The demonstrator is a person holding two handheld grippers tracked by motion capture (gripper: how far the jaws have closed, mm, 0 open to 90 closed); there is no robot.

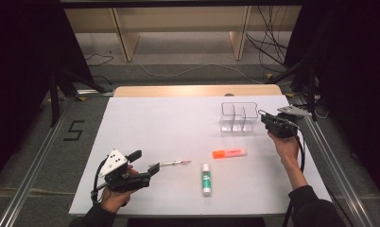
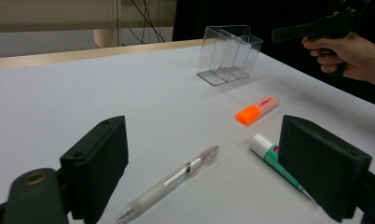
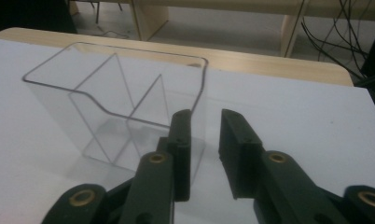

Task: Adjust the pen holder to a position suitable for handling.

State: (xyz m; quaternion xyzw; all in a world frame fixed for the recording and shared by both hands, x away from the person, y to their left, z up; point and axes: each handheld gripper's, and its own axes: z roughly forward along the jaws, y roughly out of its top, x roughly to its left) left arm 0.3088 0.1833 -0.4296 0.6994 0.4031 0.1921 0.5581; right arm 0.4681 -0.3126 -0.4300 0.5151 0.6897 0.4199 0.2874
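My left gripper (image 1: pixel 148 161) sits low near the front left of the white desk (image 1: pixel 145 123). Its two black jaws are wide apart and hold nothing. A clear plastic pen (image 2: pixel 169 183) lies flat on the desk between them in my left gripper view, and I cannot tell if a jaw touches it. Just beside the pen lies a white glue stick with a green label (image 1: pixel 206 178). A little farther back lies an orange highlighter with a white body (image 1: pixel 228 153).

My right gripper (image 3: pixel 205 154) is up at the back right of the desk, held in my right hand (image 1: pixel 283 144). Its jaws have a small gap between them and hold nothing. They sit just beside the clear plastic box with three parts inside (image 3: pixel 115 100). The box stands upright on the desk, and I see nothing inside it.
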